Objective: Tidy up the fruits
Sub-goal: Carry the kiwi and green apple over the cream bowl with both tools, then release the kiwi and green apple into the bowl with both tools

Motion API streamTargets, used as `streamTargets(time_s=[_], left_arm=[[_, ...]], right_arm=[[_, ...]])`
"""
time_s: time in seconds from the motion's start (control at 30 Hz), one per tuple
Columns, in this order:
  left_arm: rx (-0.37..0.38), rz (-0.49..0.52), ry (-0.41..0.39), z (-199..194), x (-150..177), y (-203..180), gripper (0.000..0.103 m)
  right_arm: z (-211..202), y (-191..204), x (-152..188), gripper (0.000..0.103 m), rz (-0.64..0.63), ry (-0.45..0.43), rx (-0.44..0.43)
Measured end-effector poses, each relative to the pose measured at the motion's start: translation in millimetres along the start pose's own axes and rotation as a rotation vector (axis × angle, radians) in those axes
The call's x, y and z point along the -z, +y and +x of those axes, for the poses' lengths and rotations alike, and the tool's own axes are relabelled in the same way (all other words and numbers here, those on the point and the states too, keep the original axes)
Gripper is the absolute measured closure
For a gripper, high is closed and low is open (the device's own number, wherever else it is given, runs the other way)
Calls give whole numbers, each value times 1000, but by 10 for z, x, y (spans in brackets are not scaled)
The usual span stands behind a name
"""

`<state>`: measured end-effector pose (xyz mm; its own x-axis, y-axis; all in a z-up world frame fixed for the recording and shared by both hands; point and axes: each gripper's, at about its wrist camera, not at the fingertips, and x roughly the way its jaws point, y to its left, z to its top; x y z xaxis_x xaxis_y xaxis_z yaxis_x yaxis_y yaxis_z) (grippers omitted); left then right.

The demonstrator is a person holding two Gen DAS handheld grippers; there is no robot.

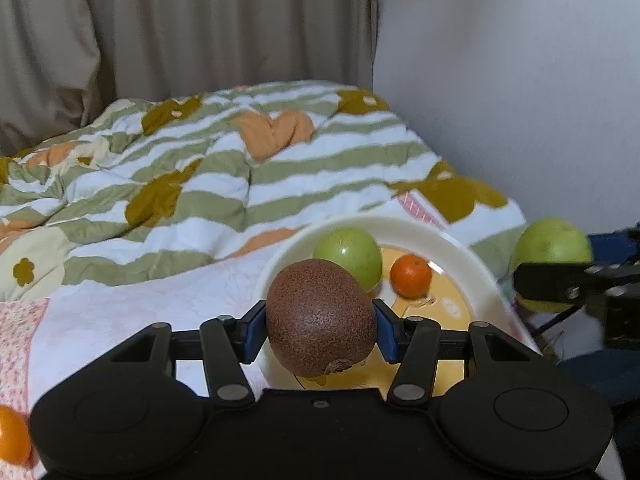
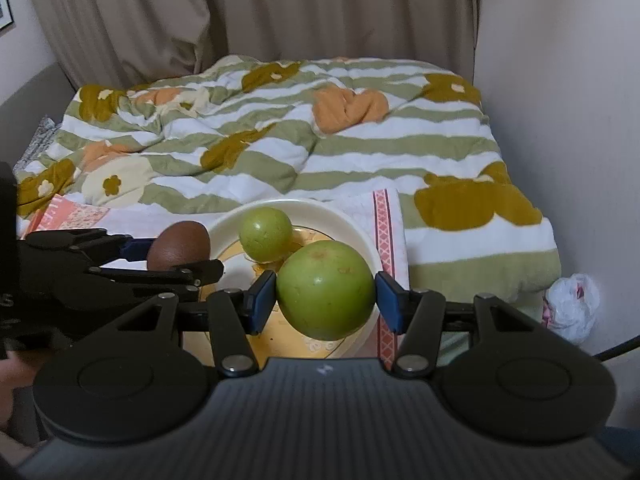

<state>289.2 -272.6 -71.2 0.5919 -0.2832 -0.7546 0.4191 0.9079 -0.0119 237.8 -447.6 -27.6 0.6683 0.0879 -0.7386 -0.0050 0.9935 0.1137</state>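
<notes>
Two grippers each carry a fruit over the cream plate (image 1: pixel 476 264) on the bed. At lower centre of the left wrist view, the left gripper (image 1: pixel 321 326) pinches a brown kiwi (image 1: pixel 320 318) between its blue pads. Lower centre of the right wrist view, the right gripper (image 2: pixel 326 294) clamps a large green apple (image 2: pixel 326 290). On the plate sit a smaller green apple (image 1: pixel 350 258) and a mandarin (image 1: pixel 411 276); another orange fruit (image 1: pixel 12 436) lies at lower left, on the sheet beside the striped floral quilt (image 1: pixel 200 184).

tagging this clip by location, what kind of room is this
Most likely a bedroom: a rumpled flowered quilt covers a bed, beige curtains hang behind it, and the fruit plate sits right on the bedding.
</notes>
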Motion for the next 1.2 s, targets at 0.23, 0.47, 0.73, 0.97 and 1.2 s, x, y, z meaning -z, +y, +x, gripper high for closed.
streamTargets(time_s=[0.23,0.47,0.73,0.97,1.2], left_arm=[[-22,62,52,293,33,-18,45],[-42,115,53,404,30,-104,44],[-55,144,-17,230,8,-181,2],[-79,123,-26,9,24,-98,2],[-91,51,-35,-281,75,49,2]], right_arm=[[127,-70,3,34,27,23,27],[179,-98,4,34,44,37,37],[118,-135,0,34,63,28,39],[143,-195,-30,34,72,23,24],[372,-98,-52,34,22,50,-12]])
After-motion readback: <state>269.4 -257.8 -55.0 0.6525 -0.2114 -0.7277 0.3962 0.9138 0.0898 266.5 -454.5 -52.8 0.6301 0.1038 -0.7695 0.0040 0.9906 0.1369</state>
